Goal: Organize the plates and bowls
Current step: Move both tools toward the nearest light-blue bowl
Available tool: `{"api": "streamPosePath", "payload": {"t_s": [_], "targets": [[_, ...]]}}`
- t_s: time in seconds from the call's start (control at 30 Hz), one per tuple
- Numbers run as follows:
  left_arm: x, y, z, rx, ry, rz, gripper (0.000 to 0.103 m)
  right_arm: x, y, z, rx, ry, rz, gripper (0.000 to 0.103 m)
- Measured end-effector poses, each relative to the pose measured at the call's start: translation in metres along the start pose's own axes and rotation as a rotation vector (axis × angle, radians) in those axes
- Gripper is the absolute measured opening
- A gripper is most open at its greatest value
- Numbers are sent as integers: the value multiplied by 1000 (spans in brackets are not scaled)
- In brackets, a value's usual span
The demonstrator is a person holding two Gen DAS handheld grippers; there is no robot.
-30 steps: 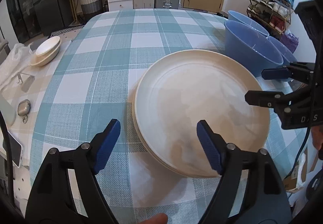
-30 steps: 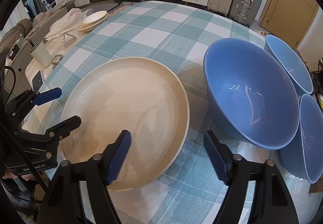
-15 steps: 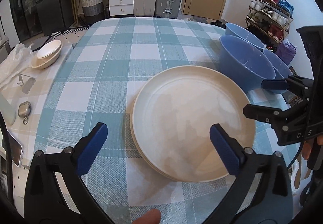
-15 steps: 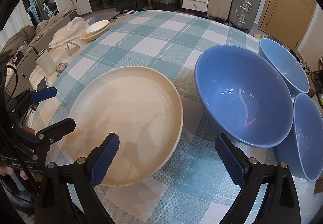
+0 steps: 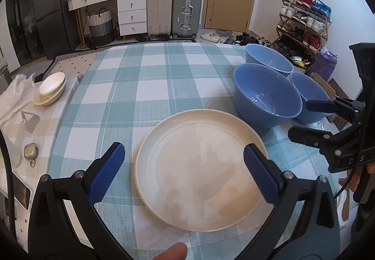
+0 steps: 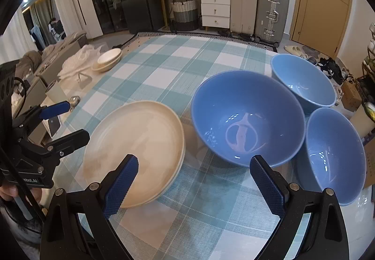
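Left wrist view: the left gripper (image 5: 184, 174) hangs above the table with its blue-padded fingers (image 5: 106, 174) spread wide and grasping nothing; its jaws have just been opening. Below and between them lies a stack of round cream plates (image 5: 201, 161), flat and face up on the teal-and-white checked tablecloth (image 5: 145, 86); being round, it has no long axis. Just beyond its far right edge stands a large blue bowl (image 5: 267, 100), mouth up, with two smaller blue bowls (image 5: 268, 59) close behind and beside it. The right gripper (image 6: 199, 180) is likewise released and empty, jaws just opened, poised over the cloth between plates and large bowl. Two small cream dishes (image 5: 50, 91) sit stacked at the far left, well apart.
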State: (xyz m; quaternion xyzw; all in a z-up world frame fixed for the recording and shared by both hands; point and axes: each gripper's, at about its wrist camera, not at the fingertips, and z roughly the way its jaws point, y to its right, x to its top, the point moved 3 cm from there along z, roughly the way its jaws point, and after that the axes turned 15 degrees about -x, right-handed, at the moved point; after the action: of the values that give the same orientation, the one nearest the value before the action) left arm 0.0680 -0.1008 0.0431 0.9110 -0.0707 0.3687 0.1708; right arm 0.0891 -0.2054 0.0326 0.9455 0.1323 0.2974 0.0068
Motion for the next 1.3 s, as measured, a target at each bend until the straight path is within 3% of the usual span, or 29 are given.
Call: {"api": "streamPosePath", "payload": {"t_s": [0.37, 0.9, 1.3], "targets": [[32, 38, 6, -17, 11, 50, 101, 15, 51, -31, -17, 56, 78, 98], [80, 95, 19, -104, 26, 126, 101, 25, 115, -87, -89, 129, 153, 99], [114, 127, 46, -150, 9, 163, 101, 35, 167, -103, -149, 137, 208, 99]]}}
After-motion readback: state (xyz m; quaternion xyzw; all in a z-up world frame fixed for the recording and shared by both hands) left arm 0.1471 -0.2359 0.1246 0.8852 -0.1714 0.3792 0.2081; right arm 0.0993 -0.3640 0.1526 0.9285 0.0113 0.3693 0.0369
